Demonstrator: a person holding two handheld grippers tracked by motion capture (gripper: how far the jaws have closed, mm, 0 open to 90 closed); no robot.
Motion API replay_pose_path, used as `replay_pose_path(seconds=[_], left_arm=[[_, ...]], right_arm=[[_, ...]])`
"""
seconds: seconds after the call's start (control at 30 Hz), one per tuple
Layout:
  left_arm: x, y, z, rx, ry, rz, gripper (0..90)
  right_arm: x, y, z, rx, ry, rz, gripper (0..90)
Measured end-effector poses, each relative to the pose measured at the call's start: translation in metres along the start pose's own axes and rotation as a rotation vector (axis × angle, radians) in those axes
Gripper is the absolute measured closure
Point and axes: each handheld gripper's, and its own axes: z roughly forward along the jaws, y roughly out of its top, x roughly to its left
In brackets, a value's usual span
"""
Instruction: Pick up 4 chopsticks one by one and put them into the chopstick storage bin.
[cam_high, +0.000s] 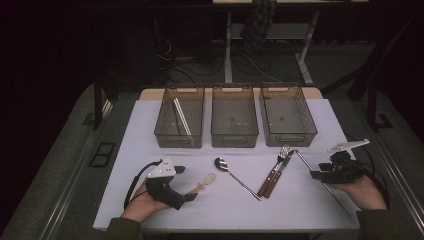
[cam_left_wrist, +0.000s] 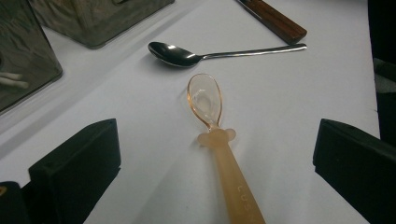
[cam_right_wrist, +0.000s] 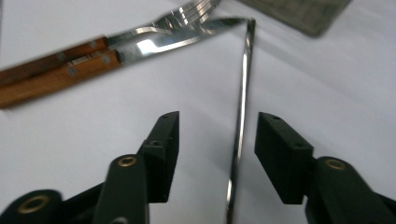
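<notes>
The right claw (cam_right_wrist: 217, 140) stands half open around the thin metal rod (cam_right_wrist: 240, 116), not yet gripping; it may slip away on the worktop (cam_right_wrist: 93, 154).

The left claw (cam_left_wrist: 217, 163) is wide open around the plastic spoon (cam_left_wrist: 219, 144), holding nothing.

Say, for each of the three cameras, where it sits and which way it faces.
High view: above the table's near side, facing forward and down on three bins; both hands show.
Left gripper view: on the left gripper, open, facing the plastic spoon.
Right gripper view: on the right gripper, facing a metal rod.
Shared: knife and fork.
</notes>
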Motion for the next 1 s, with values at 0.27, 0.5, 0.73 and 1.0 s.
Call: replay_pose_path(seconds=[0.27, 0.5, 0.73, 1.0], left_arm=[[-0.001, 0.000, 0.000, 0.003, 0.000, 0.000, 0.0], [-0.001, 0.000, 0.001, 0.002, -0.001, 0.000, 0.0], [-0.001, 0.000, 0.001, 0.003, -0.002, 0.002, 0.0], [-0.001, 0.000, 0.001, 0.008, -0.001, 0.005, 0.0]], right_arm=[[-0.007, 0.001, 0.005, 0.139, -0.016, -0.008, 67.7], [-0.010, 0.011, 0.015, 0.252, 0.003, 0.007, 73.5], [-0.011, 0.019, 0.025, 0.347, -0.009, -0.010, 77.8], [-0.009, 0.031, 0.033, 0.451, -0.021, -0.032, 79.5]])
